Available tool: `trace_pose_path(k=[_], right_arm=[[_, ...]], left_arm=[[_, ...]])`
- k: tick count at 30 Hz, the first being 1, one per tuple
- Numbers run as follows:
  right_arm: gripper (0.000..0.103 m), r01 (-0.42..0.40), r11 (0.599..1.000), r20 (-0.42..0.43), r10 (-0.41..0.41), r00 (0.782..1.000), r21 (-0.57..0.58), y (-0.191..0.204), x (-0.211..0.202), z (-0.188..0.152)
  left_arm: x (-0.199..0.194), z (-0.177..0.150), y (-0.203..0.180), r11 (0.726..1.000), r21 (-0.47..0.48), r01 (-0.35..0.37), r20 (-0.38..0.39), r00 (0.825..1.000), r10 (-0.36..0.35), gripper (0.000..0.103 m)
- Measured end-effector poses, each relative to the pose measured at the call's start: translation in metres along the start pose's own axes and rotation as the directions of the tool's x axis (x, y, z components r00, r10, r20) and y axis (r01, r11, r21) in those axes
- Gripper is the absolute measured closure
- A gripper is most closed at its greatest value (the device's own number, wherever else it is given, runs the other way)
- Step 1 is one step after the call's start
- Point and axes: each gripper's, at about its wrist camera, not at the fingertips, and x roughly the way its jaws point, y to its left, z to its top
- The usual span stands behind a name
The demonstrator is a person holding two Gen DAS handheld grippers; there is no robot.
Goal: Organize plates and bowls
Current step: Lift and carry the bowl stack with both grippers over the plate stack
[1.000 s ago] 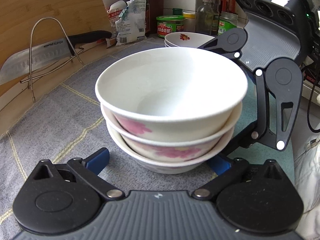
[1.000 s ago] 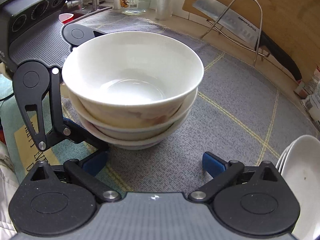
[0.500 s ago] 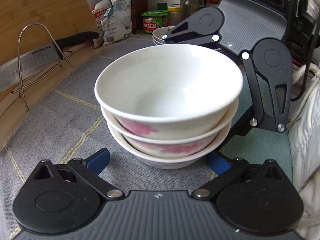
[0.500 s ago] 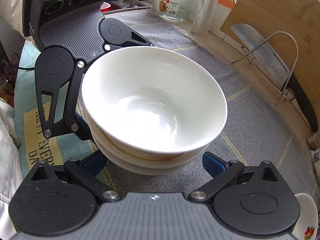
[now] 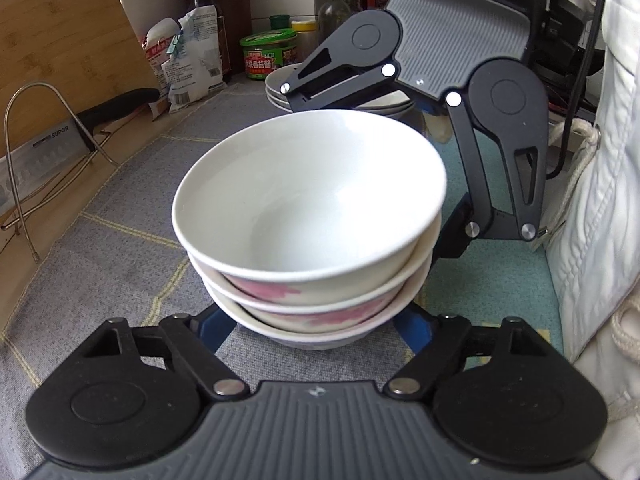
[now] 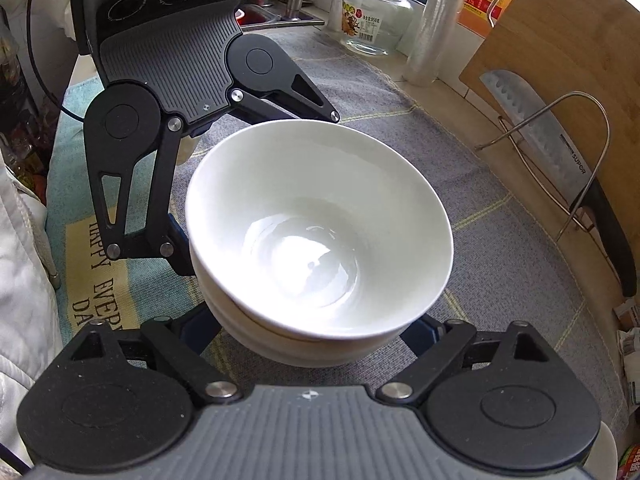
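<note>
Mid-grasp on bowl stack (image 5: 312,240) sitting on grey-mat surface (image 5: 100,248): left gripper (image 5: 316,334) and right gripper (image 6: 316,338) closing on opposite sides of its base, firm contact unconfirmed; next, level synchronized lift.

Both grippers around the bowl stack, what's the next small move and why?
Probably finish closing, then lift straight up together. Both the left gripper and right gripper are closing with the stack of three bowls between their fingers, on opposite sides, and it still rests on the grey mat.
</note>
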Motion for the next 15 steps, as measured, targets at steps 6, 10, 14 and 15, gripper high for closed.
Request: trace_pose_path(k=[6, 10, 14, 15], right_arm=[[0.009, 0.011, 1.0, -0.004, -0.011, 1.0, 0.0, 0.0027, -0.0002, 0.0011], [0.01, 0.018, 1.0, -0.012, -0.018, 1.0, -0.015, 0.0041, -0.0013, 0.0031], [0.01, 0.025, 0.999, -0.017, -0.026, 1.0, -0.021, 0.0062, -0.0038, 0.0036], [0.01, 0.027, 0.999, -0.017, -0.028, 0.999, -0.02, 0.0067, -0.0039, 0.0036]], left_arm=[[0.0029, 0.0029, 0.0007, 1.0, 0.016, 0.001, -0.008, 1.0, -0.001, 0.019], [0.0039, 0.0044, -0.0006, 1.0, 0.028, -0.004, -0.013, 1.0, 0.004, 0.018], [0.0051, 0.0052, -0.0045, 0.999, 0.037, -0.023, -0.015, 1.0, 0.023, 0.017], [0.0056, 0.0053, -0.0052, 0.999, 0.04, -0.028, -0.015, 0.999, 0.028, 0.016]])
